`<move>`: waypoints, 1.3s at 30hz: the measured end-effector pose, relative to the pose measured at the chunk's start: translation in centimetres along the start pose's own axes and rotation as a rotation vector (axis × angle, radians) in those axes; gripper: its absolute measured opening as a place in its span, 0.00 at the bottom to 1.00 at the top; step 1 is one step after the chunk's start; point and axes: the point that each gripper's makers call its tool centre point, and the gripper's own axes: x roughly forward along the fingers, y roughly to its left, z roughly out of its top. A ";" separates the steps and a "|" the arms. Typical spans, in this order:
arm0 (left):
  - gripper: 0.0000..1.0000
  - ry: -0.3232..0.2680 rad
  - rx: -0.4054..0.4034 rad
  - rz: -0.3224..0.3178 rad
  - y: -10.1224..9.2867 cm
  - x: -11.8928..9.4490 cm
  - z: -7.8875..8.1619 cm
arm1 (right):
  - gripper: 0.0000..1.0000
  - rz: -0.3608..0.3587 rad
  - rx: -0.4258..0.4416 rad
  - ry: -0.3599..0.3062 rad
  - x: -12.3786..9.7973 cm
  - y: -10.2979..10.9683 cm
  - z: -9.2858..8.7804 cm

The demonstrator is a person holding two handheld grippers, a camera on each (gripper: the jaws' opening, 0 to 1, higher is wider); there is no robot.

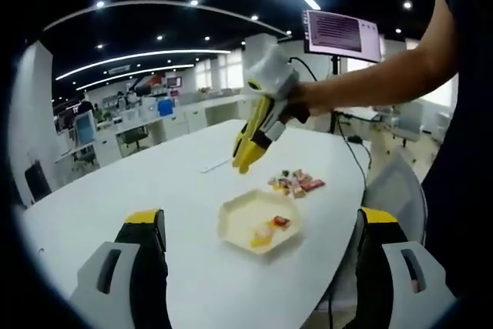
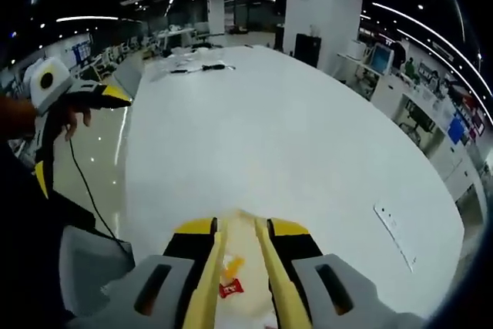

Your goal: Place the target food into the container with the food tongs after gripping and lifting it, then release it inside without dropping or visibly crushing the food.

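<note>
While the left gripper [image 1: 258,267] waits low over the round white table [image 1: 154,190] with its jaws wide apart and empty, the right gripper [image 2: 237,267] hangs above the pale yellow hexagonal shallow container [image 1: 258,221], clamped on slim yellow food tongs [image 2: 266,283] whose arms show nothing between them. Small wrapped foods in red and orange already lie inside that container, and the remaining little pile of wrapped snacks [image 1: 296,183] sits on the table just beyond its far edge. Those pieces look light, slick in their wrappers and easily squashed, so taking one across its middle with gentle pressure seems wisest.
</note>
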 end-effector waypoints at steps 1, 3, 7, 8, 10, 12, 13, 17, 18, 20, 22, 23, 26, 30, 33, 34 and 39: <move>0.99 -0.008 0.004 0.004 0.1 0.0 0.1 | 0.25 0.007 -0.013 0.008 0.0 0.1 -0.2; 0.99 -0.019 0.001 0.016 0.3 0.2 0.4 | 0.25 0.018 -0.030 0.002 -0.1 0.3 -0.2; 0.99 -0.046 -0.010 0.044 0.6 1.0 0.5 | 0.25 0.035 -0.071 -0.005 -0.7 0.1 -0.6; 0.99 -0.044 -0.019 0.048 0.5 1.2 0.4 | 0.25 0.041 -0.081 -0.004 -1.1 0.1 -0.8; 0.99 -0.036 -0.023 0.066 0.3 1.5 0.3 | 0.25 0.052 -0.088 -0.022 -1.6 -0.1 -0.8; 0.99 -0.047 -0.035 0.072 0.0 1.6 0.6 | 0.25 0.060 -0.079 -0.017 -2.1 -0.6 -1.2; 0.99 -0.050 -0.034 0.073 -0.1 1.6 0.7 | 0.25 0.060 -0.088 -0.019 -2.3 -0.7 -1.4; 0.99 -0.039 -0.035 0.103 0.0 2.2 0.4 | 0.25 0.065 -0.090 -0.013 -3.0 -1.7 -2.6; 0.99 -0.034 -0.047 0.108 -0.1 2.2 0.4 | 0.25 0.081 -0.076 -0.015 -3.2 -1.6 -2.8; 0.99 -0.051 -0.049 0.113 -0.5 2.4 0.7 | 0.26 0.087 -0.108 -0.026 -3.8 -1.5 -3.1; 0.99 -0.032 -0.047 0.099 -1.1 2.9 0.3 | 0.26 0.086 -0.112 -0.011 -4.2 -1.7 -3.8; 0.99 -0.027 -0.040 0.101 -1.2 3.0 0.2 | 0.26 0.084 -0.120 -0.010 -4.4 -1.9 -4.1; 0.99 -0.037 -0.050 0.087 -1.9 3.1 0.5 | 0.26 0.077 -0.111 -0.011 -5.0 -2.4 -5.0; 0.99 -0.007 -0.042 0.083 -2.2 3.0 -0.3 | 0.26 0.062 -0.093 -0.015 -5.9 -2.8 -6.0; 0.99 -0.009 -0.050 0.094 -2.3 2.7 -0.2 | 0.26 0.048 -0.085 -0.013 -6.6 -3.2 -6.6; 0.99 -0.010 -0.050 0.096 -2.3 2.7 -0.2 | 0.26 0.045 -0.085 -0.013 -6.8 -3.3 -6.7; 0.99 -0.003 -0.052 0.110 -2.6 2.6 -0.5 | 0.26 0.043 -0.083 -0.008 -7.8 -3.7 -7.7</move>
